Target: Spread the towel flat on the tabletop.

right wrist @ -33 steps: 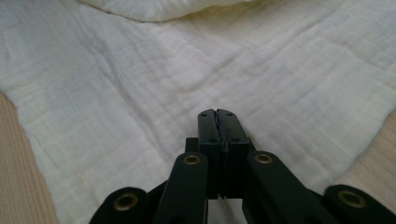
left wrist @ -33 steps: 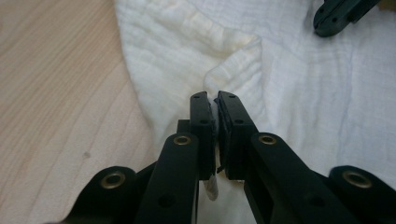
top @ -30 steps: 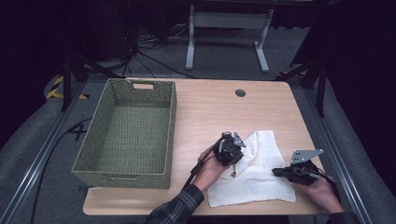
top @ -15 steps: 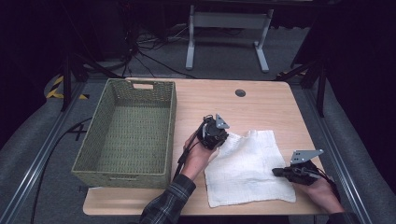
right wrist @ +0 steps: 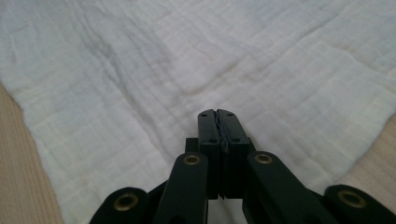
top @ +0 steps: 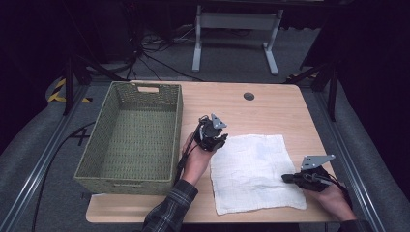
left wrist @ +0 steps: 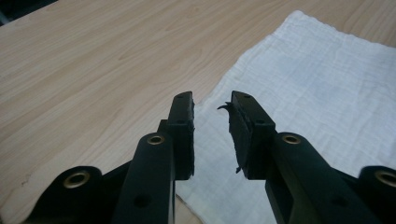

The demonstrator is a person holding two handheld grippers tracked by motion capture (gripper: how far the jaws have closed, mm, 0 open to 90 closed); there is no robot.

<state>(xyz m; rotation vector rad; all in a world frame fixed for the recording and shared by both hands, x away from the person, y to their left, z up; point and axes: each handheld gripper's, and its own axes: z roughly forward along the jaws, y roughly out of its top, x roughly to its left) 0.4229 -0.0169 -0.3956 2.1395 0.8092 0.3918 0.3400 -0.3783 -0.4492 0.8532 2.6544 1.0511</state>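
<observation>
A white cloth (top: 256, 171) lies spread flat on the wooden table (top: 270, 111). My left gripper (top: 212, 135) hovers just over the cloth's far left corner. In the left gripper view the cloth (left wrist: 317, 93) lies under my left gripper (left wrist: 212, 100), whose jaws have just been opening and stand apart with nothing between them. My right gripper (top: 289, 178) rests low on the cloth near its near right corner. In the right gripper view, my right gripper (right wrist: 217, 114) is shut with its tips down on the cloth (right wrist: 140, 60). Whether fabric is pinched between them I cannot tell.
A green woven basket (top: 176, 130) stands to the left of the cloth, close beside my left hand. A round cable hole (top: 249, 96) sits in the far part of the table. A metal stand (top: 232, 21) is on the floor beyond the table.
My left gripper moved left and away across the table, pulling the bunched cloth out flat, then its jaws parted and let the corner go. The right gripper stayed still.
</observation>
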